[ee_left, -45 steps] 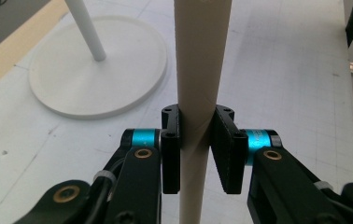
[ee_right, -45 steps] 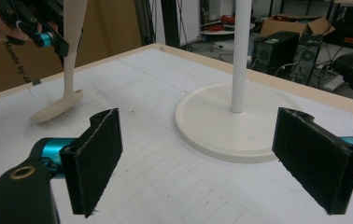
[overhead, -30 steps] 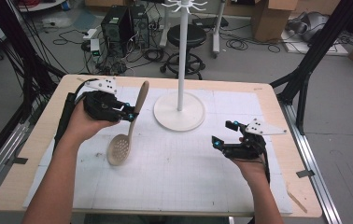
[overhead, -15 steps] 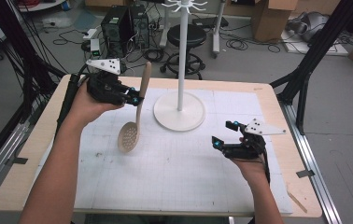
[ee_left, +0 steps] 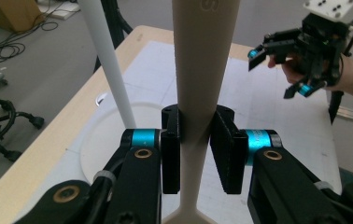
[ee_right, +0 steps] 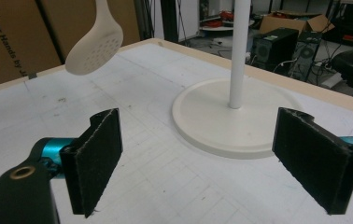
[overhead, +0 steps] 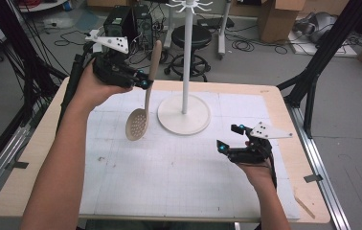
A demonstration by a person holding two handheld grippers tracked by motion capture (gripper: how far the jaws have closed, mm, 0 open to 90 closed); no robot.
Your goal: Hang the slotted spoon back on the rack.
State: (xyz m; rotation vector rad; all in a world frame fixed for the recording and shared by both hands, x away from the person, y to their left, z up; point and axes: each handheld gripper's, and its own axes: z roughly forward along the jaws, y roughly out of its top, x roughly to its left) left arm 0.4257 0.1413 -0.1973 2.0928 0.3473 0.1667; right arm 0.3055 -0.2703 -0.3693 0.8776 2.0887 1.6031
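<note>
Higher now, left gripper (overhead: 141,82) clamps the slotted spoon (overhead: 143,98) near-upright, bowl down, over the white desk (overhead: 169,182); right gripper (overhead: 229,139) rests wide open.

High overhead, two close gripper views — shared stand (overhead: 184,112)

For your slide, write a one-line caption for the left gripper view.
Left gripper clamps the beige slotted spoon beside the white stand.
</note>
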